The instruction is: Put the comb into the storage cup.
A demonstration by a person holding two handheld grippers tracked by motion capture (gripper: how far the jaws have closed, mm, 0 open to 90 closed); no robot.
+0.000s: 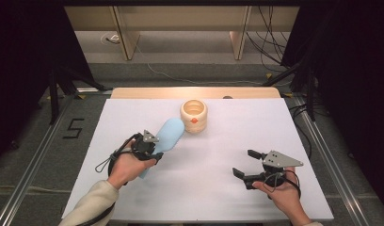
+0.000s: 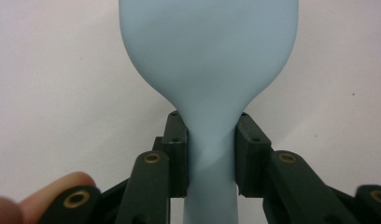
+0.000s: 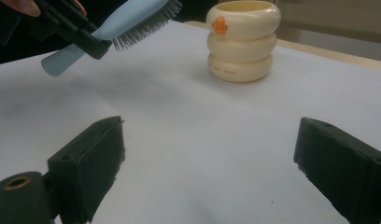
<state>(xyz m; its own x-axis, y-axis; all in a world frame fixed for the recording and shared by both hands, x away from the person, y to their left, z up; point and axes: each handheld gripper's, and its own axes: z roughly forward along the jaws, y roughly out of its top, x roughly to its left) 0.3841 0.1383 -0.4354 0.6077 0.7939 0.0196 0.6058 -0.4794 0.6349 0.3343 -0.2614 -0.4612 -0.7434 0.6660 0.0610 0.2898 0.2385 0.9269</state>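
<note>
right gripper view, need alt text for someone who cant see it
A light blue hairbrush is held in the air, bristles down, by the far left tool at upper left, near a cream ringed cup with an orange mark on the white table. The right tool has its two black jaws wide apart, with nothing between them.

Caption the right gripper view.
Left hand-held gripper lifts light blue plastic hairbrush, bristles down, toward cream ribbed holder.

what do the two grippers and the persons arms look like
Both are black, two-jaw tools with blocky pads and brass-coloured pivot bushings. The left gripper and the right gripper each carry a grey three-cornered plate on top and trail a thin black cable looping by the wrist. The left arm wears a cream sleeve.
</note>
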